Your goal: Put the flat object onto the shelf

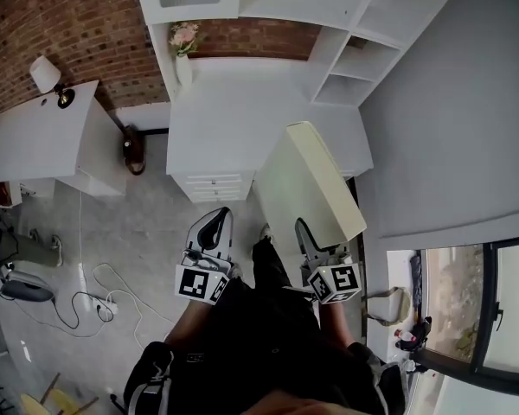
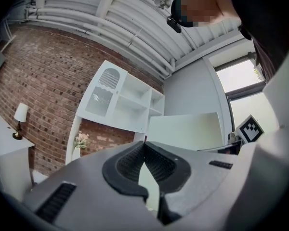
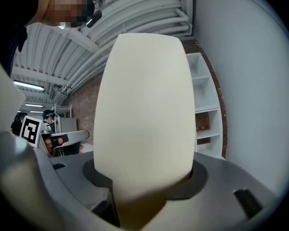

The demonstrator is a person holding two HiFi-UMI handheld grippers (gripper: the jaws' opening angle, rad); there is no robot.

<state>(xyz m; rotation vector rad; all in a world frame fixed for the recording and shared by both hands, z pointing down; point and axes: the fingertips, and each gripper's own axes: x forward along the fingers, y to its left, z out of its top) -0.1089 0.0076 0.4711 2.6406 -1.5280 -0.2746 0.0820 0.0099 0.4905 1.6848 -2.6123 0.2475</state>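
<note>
right gripper [image 1: 315,240] on edge of flat object [image 1: 307,180]

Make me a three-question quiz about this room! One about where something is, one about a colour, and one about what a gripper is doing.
1. Where is the lamp?
A. on the table
B. in a box
C. on a bed

2. What colour is the board?
A. red
B. cream
C. black

3. What is the right gripper doing?
A. hanging open
B. gripping the board
C. holding a cup

Answers:
1 A, it stands on the white table.
2 B, its whole face is pale cream.
3 B, its jaws clamp the board's end.
</note>
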